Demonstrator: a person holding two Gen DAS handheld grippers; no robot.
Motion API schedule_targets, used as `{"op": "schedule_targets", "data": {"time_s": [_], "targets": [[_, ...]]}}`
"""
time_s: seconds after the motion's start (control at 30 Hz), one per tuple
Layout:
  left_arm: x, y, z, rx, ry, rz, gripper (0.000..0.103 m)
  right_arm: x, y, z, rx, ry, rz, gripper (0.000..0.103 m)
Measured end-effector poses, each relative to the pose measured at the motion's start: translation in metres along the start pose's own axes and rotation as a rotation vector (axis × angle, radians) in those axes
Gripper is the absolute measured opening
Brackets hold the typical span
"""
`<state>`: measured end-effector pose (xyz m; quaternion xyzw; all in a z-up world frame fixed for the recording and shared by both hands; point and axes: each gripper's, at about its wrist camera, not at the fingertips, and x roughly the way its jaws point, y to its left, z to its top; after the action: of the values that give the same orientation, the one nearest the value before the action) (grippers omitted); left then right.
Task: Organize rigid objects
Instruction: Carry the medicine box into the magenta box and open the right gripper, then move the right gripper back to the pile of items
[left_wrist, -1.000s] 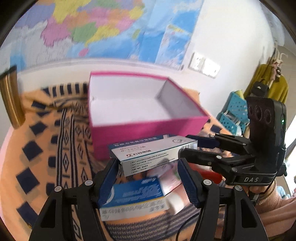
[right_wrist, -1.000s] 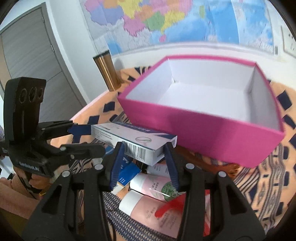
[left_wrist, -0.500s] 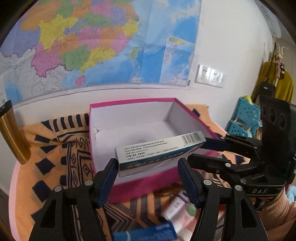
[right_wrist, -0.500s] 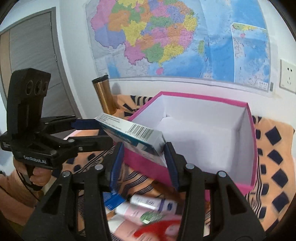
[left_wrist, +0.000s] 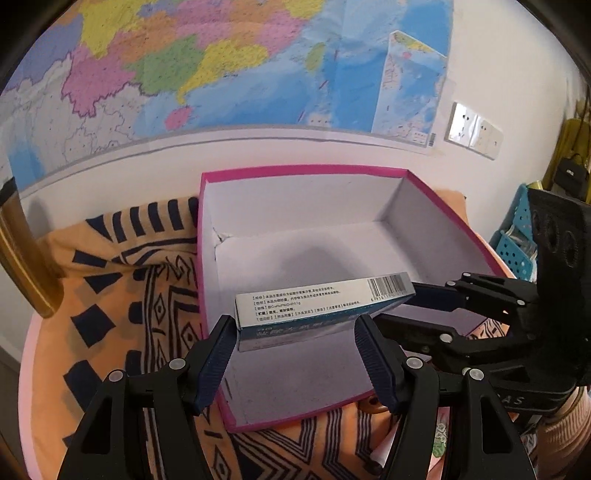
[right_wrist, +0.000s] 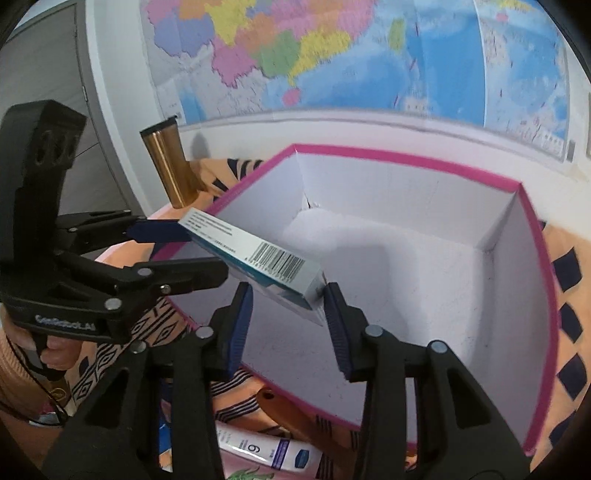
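A white and teal medicine box (left_wrist: 321, 312) with a barcode hangs over the inside of an open pink box (left_wrist: 417, 184) with white walls. Both grippers are shut on it, one at each end. My left gripper (left_wrist: 295, 345) holds its left end, my right gripper (right_wrist: 288, 314) its barcode end. In the right wrist view the medicine box (right_wrist: 255, 254) tilts down toward the pink box's floor (right_wrist: 424, 280). The right gripper also shows in the left wrist view (left_wrist: 424, 306), the left gripper in the right wrist view (right_wrist: 181, 247).
The pink box stands on an orange patterned cloth (left_wrist: 122, 291) on a pink table. A gold tumbler (right_wrist: 170, 166) stands at the back left by the wall. Tubes (right_wrist: 266, 450) lie near the pink box's front wall. A blue basket (left_wrist: 517, 243) is at right.
Both grippers have lifted the medicine box up from the pile of packs and tubes and carried it forward over the pink box's front wall, so it now hangs inside the box.
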<state>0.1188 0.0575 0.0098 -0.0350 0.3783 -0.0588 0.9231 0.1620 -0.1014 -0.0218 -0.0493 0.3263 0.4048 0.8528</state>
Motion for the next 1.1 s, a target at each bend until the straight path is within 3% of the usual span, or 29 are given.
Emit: {"op": "schedule_targets", "data": {"time_s": [0.2, 0.53, 0.7, 0.83, 1.1], "targets": [[-0.01, 0.001, 0.0, -0.021, -0.043, 0.037, 0.067, 0.005, -0.01, 0.0, 0.059, 0.024, -0.015, 0.043], [-0.054, 0.014, -0.031, -0.031, -0.106, -0.018, 0.073, -0.043, 0.001, -0.014, 0.054, -0.036, 0.041, 0.047], [-0.063, 0.021, -0.065, -0.037, -0.055, -0.049, 0.074, -0.068, 0.021, -0.033, 0.024, -0.049, 0.116, 0.054], [-0.057, 0.03, -0.088, -0.092, 0.006, -0.08, 0.074, -0.068, 0.037, -0.053, 0.014, -0.009, 0.165, 0.054], [-0.046, 0.036, -0.129, -0.162, 0.087, -0.102, 0.074, -0.058, 0.06, -0.081, 0.007, 0.06, 0.189, 0.054]]}}
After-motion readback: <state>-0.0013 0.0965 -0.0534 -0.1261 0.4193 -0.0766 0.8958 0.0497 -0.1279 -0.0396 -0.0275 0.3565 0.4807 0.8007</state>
